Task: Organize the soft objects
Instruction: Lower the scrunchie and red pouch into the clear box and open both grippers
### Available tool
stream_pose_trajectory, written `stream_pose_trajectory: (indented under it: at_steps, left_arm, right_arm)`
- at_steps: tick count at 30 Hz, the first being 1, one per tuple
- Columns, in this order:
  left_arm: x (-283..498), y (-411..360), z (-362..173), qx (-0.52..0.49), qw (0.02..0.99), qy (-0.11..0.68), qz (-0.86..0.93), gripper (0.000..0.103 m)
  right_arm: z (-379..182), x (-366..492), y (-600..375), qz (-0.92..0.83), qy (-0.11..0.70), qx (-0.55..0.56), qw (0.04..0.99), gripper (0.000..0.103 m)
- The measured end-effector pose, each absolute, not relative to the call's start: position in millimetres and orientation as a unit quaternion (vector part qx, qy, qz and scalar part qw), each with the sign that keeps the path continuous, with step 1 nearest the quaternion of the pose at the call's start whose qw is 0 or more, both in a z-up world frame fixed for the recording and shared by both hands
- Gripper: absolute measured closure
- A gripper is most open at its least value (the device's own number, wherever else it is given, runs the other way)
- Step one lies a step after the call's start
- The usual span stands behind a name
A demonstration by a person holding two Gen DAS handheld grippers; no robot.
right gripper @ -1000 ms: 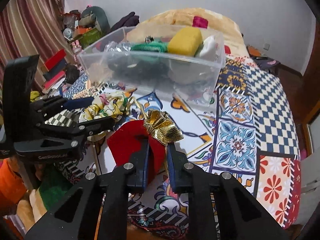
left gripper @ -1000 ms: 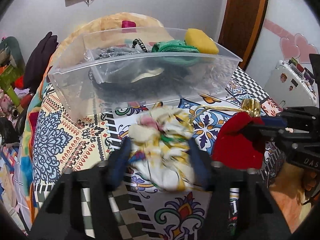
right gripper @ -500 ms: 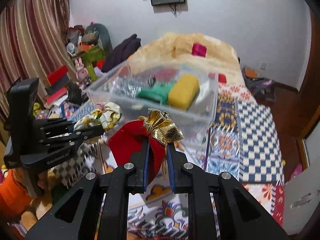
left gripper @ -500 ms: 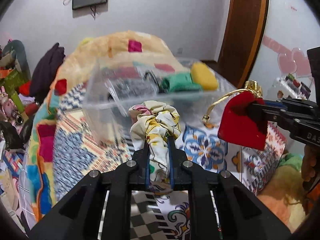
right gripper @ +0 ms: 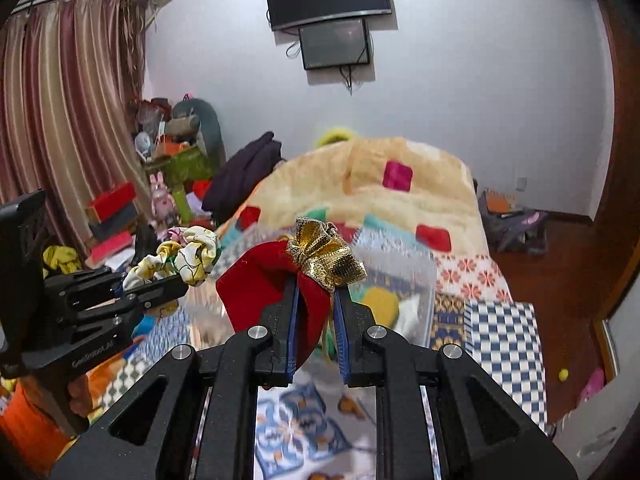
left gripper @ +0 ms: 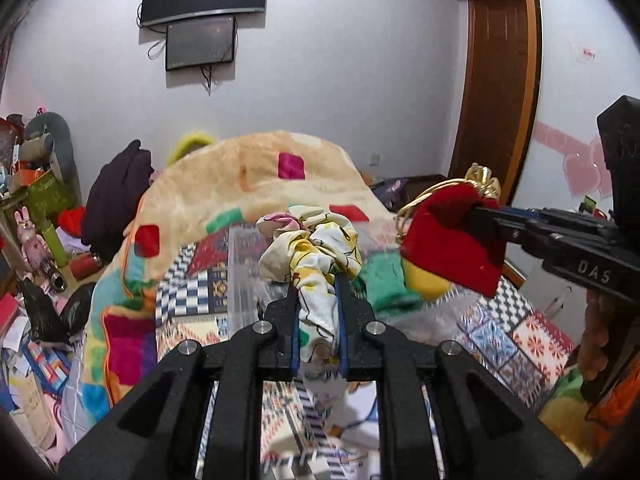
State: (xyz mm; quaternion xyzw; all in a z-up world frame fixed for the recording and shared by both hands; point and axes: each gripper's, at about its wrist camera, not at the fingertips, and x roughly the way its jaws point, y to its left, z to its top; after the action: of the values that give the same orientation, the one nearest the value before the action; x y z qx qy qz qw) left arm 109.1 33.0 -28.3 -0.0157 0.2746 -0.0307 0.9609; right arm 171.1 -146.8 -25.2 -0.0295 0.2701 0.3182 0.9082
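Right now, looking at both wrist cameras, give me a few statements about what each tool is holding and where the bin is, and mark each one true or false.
1. The left tool is shut on the floral scrunchie. True.
2. The right tool is open, holding nothing. False: it is shut on the red pouch.
3. The red pouch has a gold top. True.
4. The scrunchie lies on the bedspread. False: it is held up in the air.
5. The clear bin already holds a yellow sponge. True.
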Motion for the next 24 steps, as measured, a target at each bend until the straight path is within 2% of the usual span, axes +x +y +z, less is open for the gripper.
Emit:
stream_pose_trajectory:
  at_steps: [8,24]
  left_arm:
    - [140,30,-25,-0.015,0.961,0.276,-0.030,0.090]
    - [201,31,-90,-0.011,0.926,0.376,-0.029,0.089]
  right_arm:
    - [-31,194,-127,0.311,0.276,-0.038,0.909,0.089]
    - [-81,230,-109,0.282,0.350,-0.089,0.889,0.088]
